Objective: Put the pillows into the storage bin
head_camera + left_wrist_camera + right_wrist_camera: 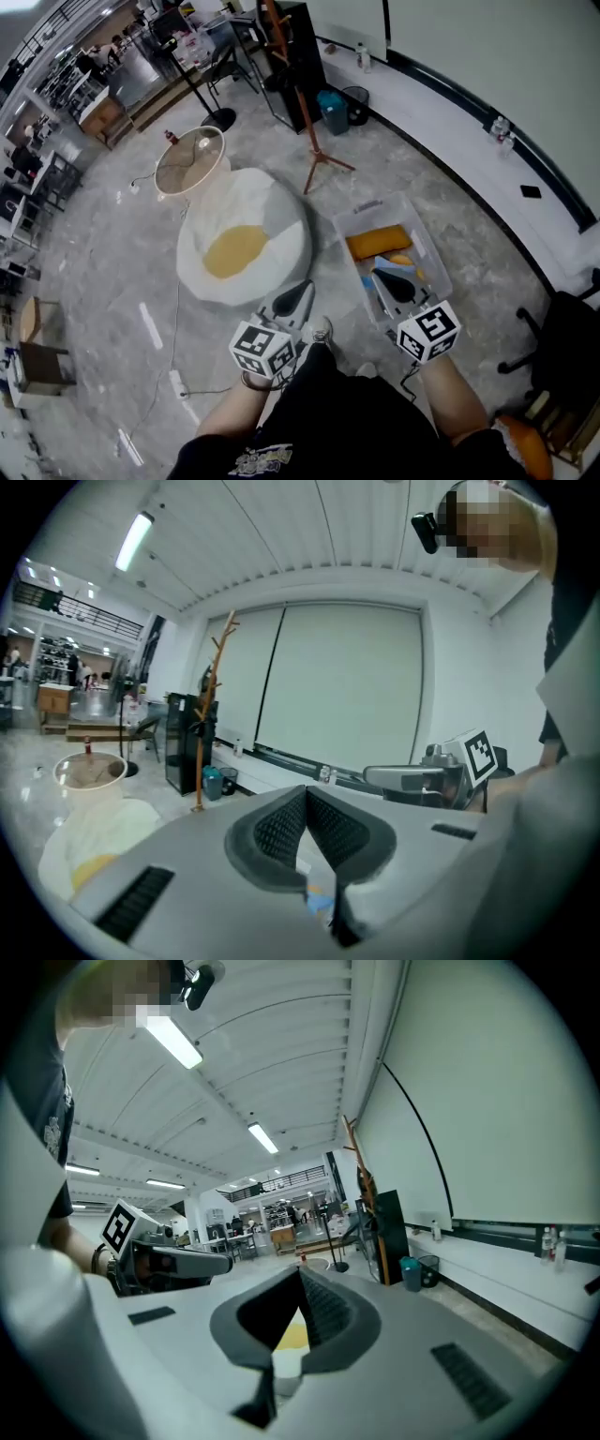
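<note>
A yellow pillow (234,250) lies on top of a white beanbag (272,216) on the floor. To its right stands the clear storage bin (433,272), with an orange pillow (378,242) inside. In the head view my left gripper (300,289) hangs over the floor just below the beanbag, shut and empty. My right gripper (384,277) is over the bin's near end, also shut with nothing in it. In the left gripper view the jaws (307,797) meet and point level at the wall; the beanbag (89,832) is at lower left. The right gripper's jaws (300,1277) are together too.
A round beige tub (192,161) stands behind the beanbag, with a wooden coat rack (302,103), a black cabinet (298,56), a blue bin (332,112) and a black waste bin (356,103) further back. A black office chair (562,347) is at right. A power strip (176,382) lies on the floor.
</note>
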